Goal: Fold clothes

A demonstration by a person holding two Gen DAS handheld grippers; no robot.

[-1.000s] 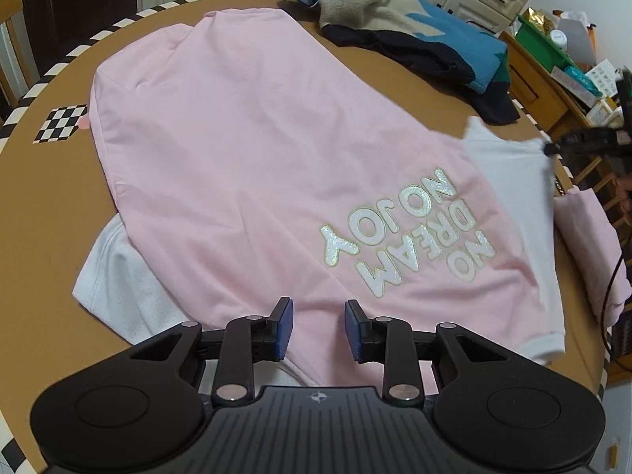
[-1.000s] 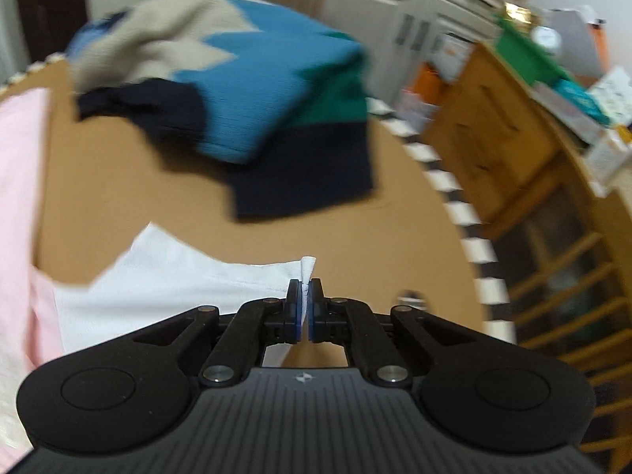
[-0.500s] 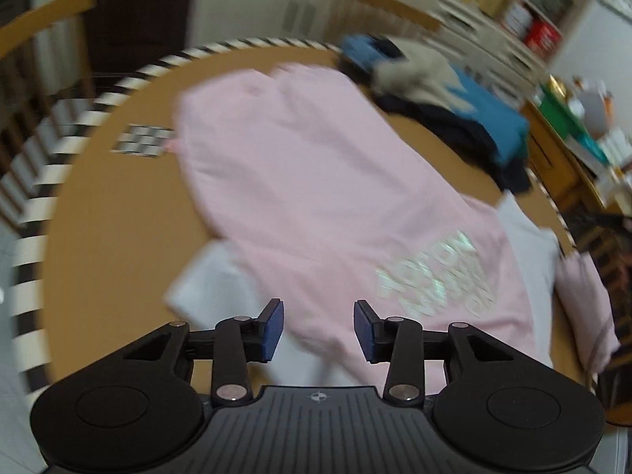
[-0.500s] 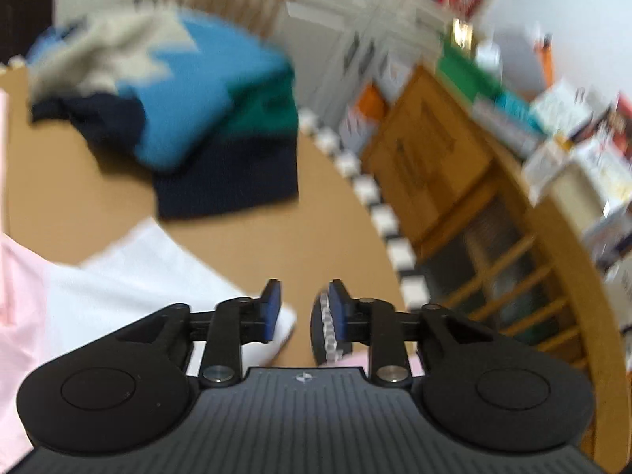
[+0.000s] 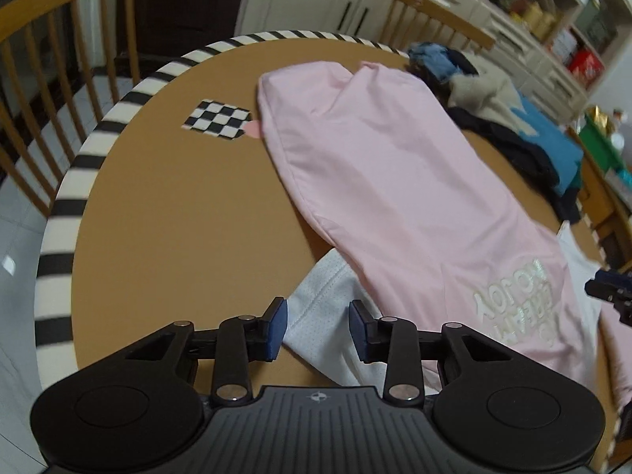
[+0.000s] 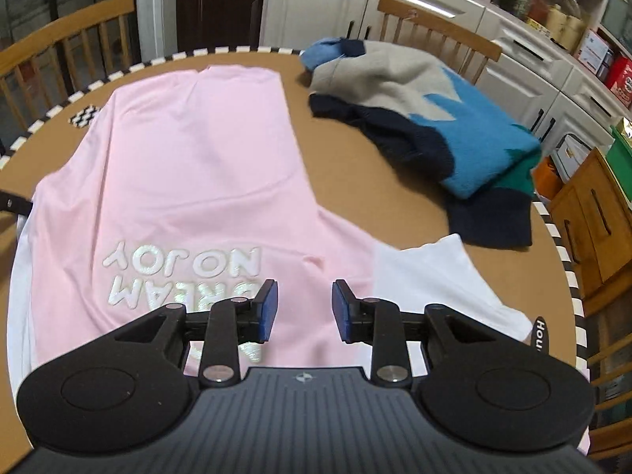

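Left gripper [image 5: 317, 326]: jaws part-open and closing, empty, above the white sleeve [image 5: 328, 316] emerging from under the pink T-shirt [image 5: 395, 181]. Right gripper [image 6: 304, 310]: jaws part-open and opening, empty, over the shirt's near end beside its lettering [image 6: 177, 272]. The shirt lies flat on the counter [image 5: 166, 237]. Beyond the shirt's far right, a knitted sweater pile [image 6: 434, 118].

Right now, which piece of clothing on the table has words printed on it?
The pink shirt spread flat in the middle, with pale letters near its close end. The white garment beneath it and the blue, beige and navy sweater beyond show none.
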